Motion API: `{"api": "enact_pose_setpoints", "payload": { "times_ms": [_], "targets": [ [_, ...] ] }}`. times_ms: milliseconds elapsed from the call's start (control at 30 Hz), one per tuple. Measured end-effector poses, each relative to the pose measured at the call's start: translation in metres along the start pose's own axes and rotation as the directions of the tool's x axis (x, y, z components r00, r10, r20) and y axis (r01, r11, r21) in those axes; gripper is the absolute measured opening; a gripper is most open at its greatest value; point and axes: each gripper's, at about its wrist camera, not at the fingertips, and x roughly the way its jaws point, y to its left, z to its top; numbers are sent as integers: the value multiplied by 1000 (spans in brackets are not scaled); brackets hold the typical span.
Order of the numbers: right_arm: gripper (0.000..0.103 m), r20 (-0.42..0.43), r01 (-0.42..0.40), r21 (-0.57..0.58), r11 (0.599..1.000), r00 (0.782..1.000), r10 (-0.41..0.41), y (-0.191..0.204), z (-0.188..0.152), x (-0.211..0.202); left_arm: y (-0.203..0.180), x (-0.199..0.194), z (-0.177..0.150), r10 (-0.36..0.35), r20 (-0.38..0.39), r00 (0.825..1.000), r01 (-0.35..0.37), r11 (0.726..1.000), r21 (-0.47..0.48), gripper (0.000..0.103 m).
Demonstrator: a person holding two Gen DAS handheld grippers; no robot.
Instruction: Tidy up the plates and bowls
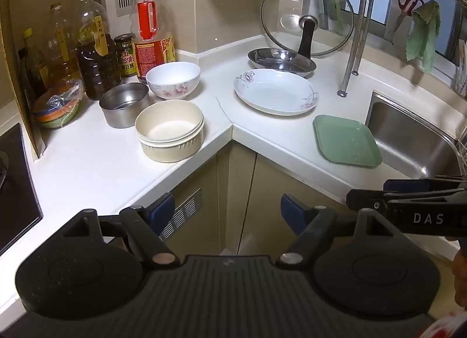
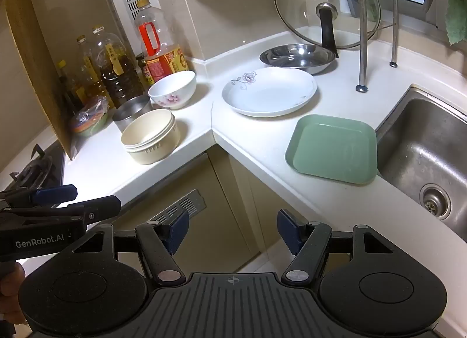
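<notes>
From the left wrist view, the left gripper hangs over the cabinet front below the counter corner, jaws spread wide with nothing between them. At eleven o'clock from it stands the cream bowl at the counter edge, touching the steel cup behind it, with the flowered bowl just beyond. At one o'clock lie the white flowered plate and, behind it, the steel dish; the green square plate sits at two o'clock, just beside the sink. From the right wrist view, the right gripper is likewise spread and empty, off the counter. The green square plate lies at one o'clock, the white flowered plate at twelve, the cream bowl at eleven. The left gripper enters at nine o'clock.
</notes>
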Motion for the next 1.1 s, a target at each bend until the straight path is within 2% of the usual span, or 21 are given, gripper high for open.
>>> {"api": "enact_pose_setpoints", "payload": {
  "times_ms": [1100],
  "targets": [
    [67, -1, -3, 2, 1000, 1000, 3, -7, 6, 5, 0, 0, 0, 0, -9, 1000, 0, 1000, -1, 78]
  ]
}}
